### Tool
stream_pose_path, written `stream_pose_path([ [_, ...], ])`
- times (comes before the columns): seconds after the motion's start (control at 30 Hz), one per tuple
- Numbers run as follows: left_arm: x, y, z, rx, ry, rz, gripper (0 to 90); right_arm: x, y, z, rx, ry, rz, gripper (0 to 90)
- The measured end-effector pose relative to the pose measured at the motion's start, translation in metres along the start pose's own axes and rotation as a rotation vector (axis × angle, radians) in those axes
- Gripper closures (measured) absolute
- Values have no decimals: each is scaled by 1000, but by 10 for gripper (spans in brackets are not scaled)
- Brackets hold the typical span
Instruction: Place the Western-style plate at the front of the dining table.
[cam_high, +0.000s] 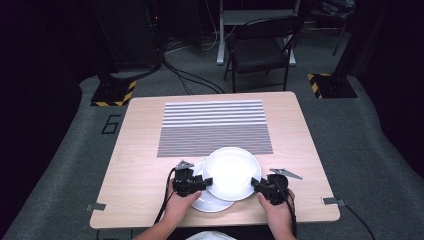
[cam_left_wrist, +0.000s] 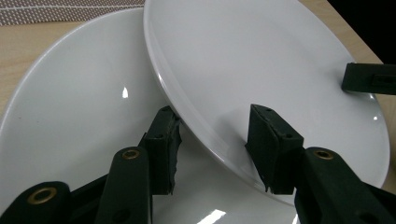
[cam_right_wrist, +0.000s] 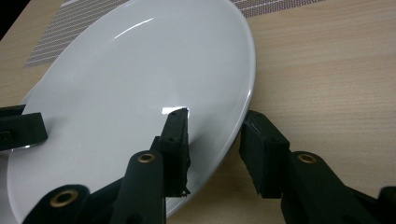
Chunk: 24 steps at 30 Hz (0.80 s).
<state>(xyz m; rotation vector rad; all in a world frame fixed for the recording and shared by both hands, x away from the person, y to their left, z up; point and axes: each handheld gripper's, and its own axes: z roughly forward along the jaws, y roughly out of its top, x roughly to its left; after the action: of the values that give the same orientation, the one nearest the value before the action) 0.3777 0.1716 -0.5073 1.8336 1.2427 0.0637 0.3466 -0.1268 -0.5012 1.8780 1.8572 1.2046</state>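
Two white plates lie near the table's front edge. The upper plate (cam_high: 231, 172) (cam_left_wrist: 261, 56) (cam_right_wrist: 140, 79) rests tilted on the lower plate (cam_high: 212, 202) (cam_left_wrist: 79, 112), shifted to the right of it. My left gripper (cam_high: 207, 181) (cam_left_wrist: 212, 140) straddles the upper plate's left rim, one pad under it and one on top, with a sliver of gap at the lower pad, so it stands open. My right gripper (cam_high: 255, 184) (cam_right_wrist: 215, 140) is shut on the same plate's right rim, one pad on its face and one beneath.
A striped grey placemat (cam_high: 215, 127) covers the middle of the wooden table (cam_high: 140, 150), just beyond the plates. A black chair (cam_high: 260, 50) stands behind the table's far edge. Bare wood lies to the left and right of the plates.
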Motion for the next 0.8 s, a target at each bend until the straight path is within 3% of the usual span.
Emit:
stream_pose_path([
  [0.17,-1,-3,0,-19,-2,-11,536,1,-3,-1,5,4,23,606],
  [0.4,0,-4,1,-29,-23,-28,536,4,-5,0,10,2,16,592],
  [0.8,6,-3,-2,-35,-11,-31,537,11,-7,0,9,19,3,591],
])
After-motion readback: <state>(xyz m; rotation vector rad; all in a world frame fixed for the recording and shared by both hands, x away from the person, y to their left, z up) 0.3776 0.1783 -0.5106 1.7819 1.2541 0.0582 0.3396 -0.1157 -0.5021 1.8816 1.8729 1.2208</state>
